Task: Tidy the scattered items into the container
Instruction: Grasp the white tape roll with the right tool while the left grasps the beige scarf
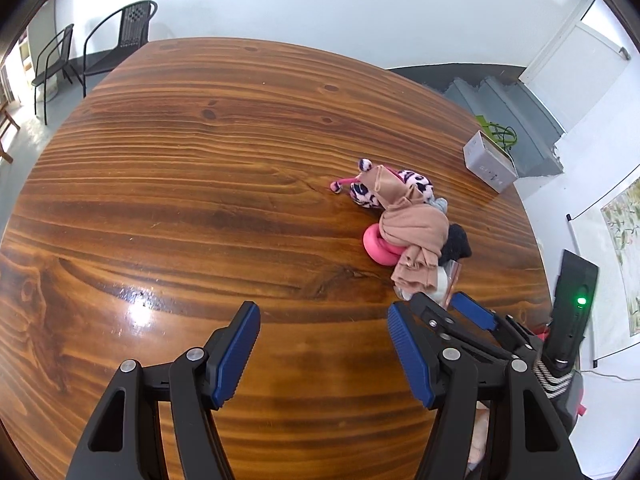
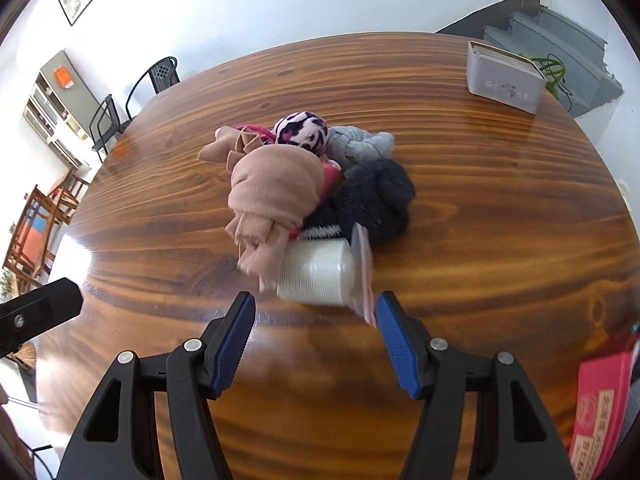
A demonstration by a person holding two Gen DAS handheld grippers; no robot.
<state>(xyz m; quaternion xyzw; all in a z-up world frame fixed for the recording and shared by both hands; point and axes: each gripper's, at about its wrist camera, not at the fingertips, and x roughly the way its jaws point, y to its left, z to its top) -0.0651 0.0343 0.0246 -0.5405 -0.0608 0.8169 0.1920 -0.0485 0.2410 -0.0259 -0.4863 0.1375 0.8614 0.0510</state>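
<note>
A pile of small items lies on the wooden table (image 1: 180,168): a beige cloth (image 2: 272,188), a pink-and-black patterned sock (image 2: 302,132), a grey sock (image 2: 360,142), a dark fuzzy sock (image 2: 376,200), a pink ring (image 1: 378,246) and a white ribbed cup (image 2: 316,272) on its side. The grey container (image 2: 506,78) stands at the far right edge; it also shows in the left wrist view (image 1: 488,162). My right gripper (image 2: 316,316) is open, just short of the cup. My left gripper (image 1: 324,328) is open over bare table, left of the pile.
Black chairs (image 1: 116,36) stand beyond the table's far left edge. Grey stairs (image 1: 516,112) lie beyond the far right. A pink box (image 2: 600,408) sits at the near right. The right gripper's body (image 1: 480,320) shows in the left wrist view.
</note>
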